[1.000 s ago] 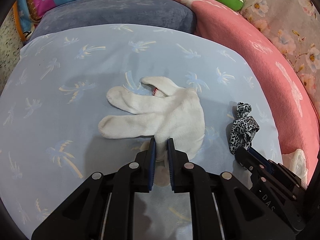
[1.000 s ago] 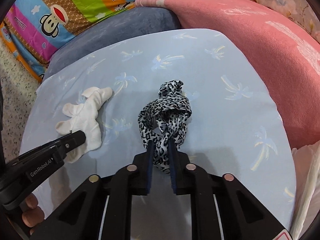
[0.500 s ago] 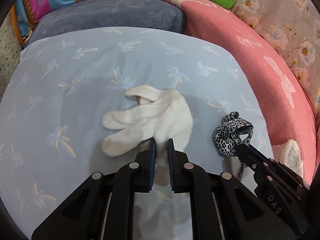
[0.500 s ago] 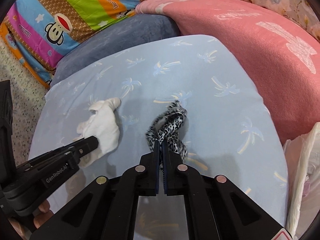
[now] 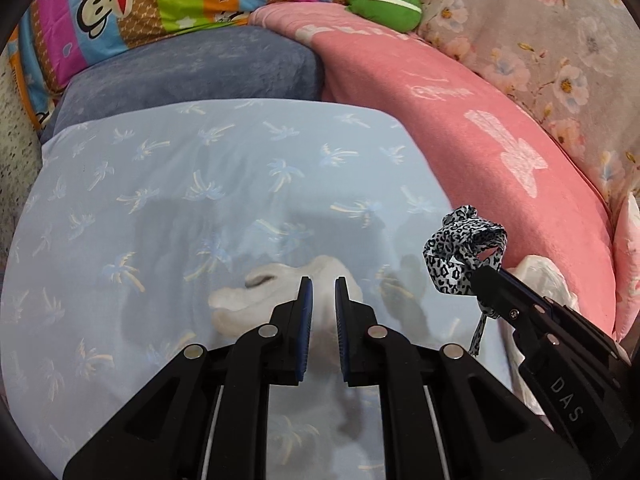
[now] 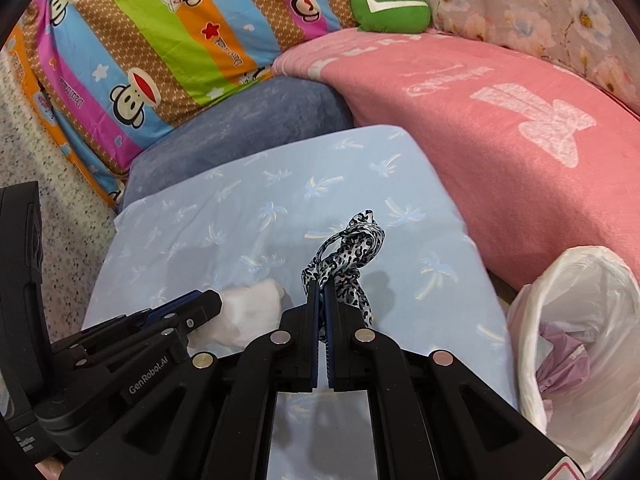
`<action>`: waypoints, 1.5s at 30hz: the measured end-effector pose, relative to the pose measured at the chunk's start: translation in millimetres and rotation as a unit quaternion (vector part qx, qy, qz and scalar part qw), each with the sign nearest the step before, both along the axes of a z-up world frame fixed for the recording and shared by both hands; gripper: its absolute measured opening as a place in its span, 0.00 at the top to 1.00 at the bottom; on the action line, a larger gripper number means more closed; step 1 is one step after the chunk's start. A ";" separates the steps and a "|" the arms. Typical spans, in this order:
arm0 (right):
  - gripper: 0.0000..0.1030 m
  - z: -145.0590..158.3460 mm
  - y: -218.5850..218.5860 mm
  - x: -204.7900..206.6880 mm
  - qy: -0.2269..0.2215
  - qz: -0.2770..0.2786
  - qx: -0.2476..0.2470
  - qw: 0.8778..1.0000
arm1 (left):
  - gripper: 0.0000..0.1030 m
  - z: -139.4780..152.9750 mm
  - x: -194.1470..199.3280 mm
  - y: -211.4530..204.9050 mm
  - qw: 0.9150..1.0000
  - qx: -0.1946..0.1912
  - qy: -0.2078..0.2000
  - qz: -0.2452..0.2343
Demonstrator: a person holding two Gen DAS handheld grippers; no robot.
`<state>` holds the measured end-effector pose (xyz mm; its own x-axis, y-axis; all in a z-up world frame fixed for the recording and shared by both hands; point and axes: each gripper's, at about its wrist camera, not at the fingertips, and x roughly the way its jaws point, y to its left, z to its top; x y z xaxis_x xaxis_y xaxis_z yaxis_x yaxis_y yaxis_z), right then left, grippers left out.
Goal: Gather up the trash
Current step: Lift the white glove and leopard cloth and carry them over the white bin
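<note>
Left tool (image 5: 319, 280) clamped on a white glove (image 5: 256, 300), which hangs blurred just ahead of its tips above the pale blue palm-print cushion (image 5: 180, 184). Right tool (image 6: 322, 286) pressed together on a leopard-print fabric strip (image 6: 352, 248) looping up beyond its tips. A white-lined trash bin (image 6: 568, 320) stands to the right tool's right, beside the pink blanket (image 6: 500, 140).

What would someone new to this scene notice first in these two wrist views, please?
Probably the leopard-print fabric strip pinched in the right gripper and dangling above the pale blue palm-print sheet. Next, the white sock bundle clamped in the left gripper, just left of the strip. Right of the sheet stands a white-lined trash bin, below the pink blanket.
</note>
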<state>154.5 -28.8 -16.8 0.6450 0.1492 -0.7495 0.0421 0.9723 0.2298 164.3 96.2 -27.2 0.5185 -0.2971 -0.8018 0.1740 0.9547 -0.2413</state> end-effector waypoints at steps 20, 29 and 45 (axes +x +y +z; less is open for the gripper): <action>0.97 33.0 -64.6 -70.6 -0.041 -0.051 0.008 0.998 | 0.41 17.9 -36.0 -38.9 0.999 -0.017 -0.001 -0.031; 0.97 9.0 -59.3 -70.8 -0.016 -0.044 0.023 0.999 | 0.28 -47.3 -22.1 -8.6 0.998 0.029 0.046 0.019; 0.97 -8.5 -41.9 -64.7 0.008 -0.029 0.018 0.999 | 0.90 -69.1 -13.3 -28.5 0.996 0.048 0.066 -0.025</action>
